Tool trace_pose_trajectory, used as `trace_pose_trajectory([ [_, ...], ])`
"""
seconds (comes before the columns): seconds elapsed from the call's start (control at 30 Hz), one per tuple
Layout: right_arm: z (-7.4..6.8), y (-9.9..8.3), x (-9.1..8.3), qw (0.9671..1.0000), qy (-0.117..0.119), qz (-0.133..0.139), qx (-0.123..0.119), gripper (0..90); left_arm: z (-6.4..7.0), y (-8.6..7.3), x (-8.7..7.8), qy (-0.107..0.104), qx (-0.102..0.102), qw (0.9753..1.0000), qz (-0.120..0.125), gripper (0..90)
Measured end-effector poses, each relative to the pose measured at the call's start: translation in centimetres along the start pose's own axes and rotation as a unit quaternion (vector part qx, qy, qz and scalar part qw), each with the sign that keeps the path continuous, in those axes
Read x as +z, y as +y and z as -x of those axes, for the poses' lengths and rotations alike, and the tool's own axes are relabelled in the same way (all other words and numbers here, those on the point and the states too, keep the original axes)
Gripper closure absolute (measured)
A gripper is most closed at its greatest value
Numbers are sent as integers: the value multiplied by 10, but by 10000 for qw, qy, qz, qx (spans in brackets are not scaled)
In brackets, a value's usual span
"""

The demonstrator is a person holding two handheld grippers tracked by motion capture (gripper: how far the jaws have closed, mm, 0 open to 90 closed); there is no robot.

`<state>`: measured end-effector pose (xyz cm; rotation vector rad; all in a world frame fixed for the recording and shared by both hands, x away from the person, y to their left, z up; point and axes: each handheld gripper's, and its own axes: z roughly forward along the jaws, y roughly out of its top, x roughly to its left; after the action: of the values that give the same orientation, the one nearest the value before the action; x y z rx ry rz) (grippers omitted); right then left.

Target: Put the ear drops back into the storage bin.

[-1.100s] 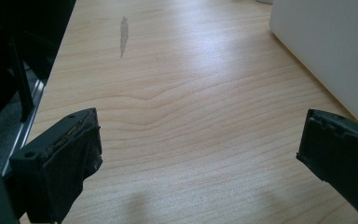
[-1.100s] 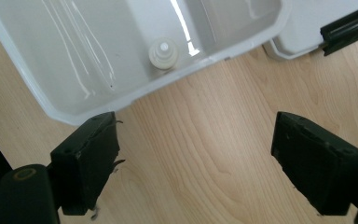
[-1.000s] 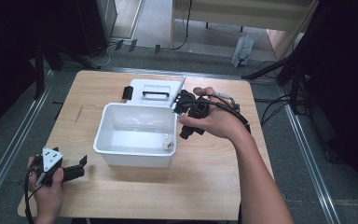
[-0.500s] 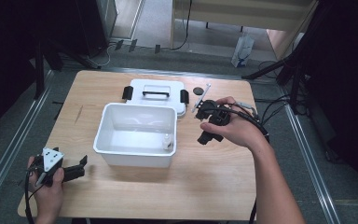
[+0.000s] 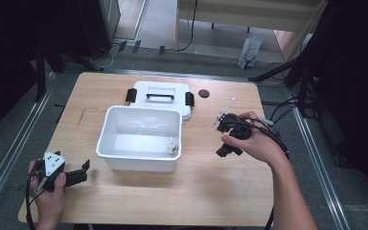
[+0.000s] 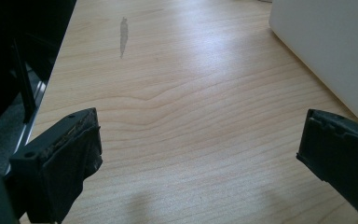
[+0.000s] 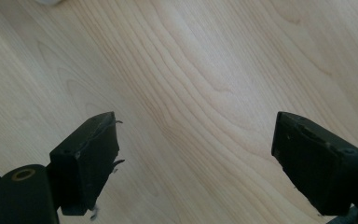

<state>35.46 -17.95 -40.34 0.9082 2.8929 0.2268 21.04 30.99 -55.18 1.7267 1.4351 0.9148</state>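
From the high view, the white bin (image 5: 139, 139) is sitting open mid-counter (image 5: 211, 191), its lid (image 5: 160, 98) lying flat just behind it. The right gripper (image 5: 226, 139) is hovering right of the bin, the left gripper (image 5: 79, 175) waiting at its front-left. In the left gripper view, jaws are standing wide apart, empty. Right gripper view: jaws likewise spread over bare wood. Judging by this, lidding or loading looks next.
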Motion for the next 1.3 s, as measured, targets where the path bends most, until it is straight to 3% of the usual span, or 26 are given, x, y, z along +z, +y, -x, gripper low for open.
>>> trace_pose_trajectory([
  [0.5,8,-49,36,9987,106,199,468,153,0,0,0,5,-8,10000,-14,0],
  [0.77,8,-75,55,9953,35,624,740,146,0,0,0,4,8,10000,-21,0],
  [0.93,7,-90,64,9902,-46,1038,938,145,0,0,0,11,13,10000,-18,0],
  [1.07,4,-104,72,9839,-67,1493,980,144,0,0,0,14,15,10000,-20,0],
  [1.17,1,-112,78,9799,-125,1681,1070,142,0,0,0,16,21,10000,-26,0],
  [1.3,-1,-126,90,9713,-181,1984,1300,141,0,0,0,15,10,10000,-25,0],
])
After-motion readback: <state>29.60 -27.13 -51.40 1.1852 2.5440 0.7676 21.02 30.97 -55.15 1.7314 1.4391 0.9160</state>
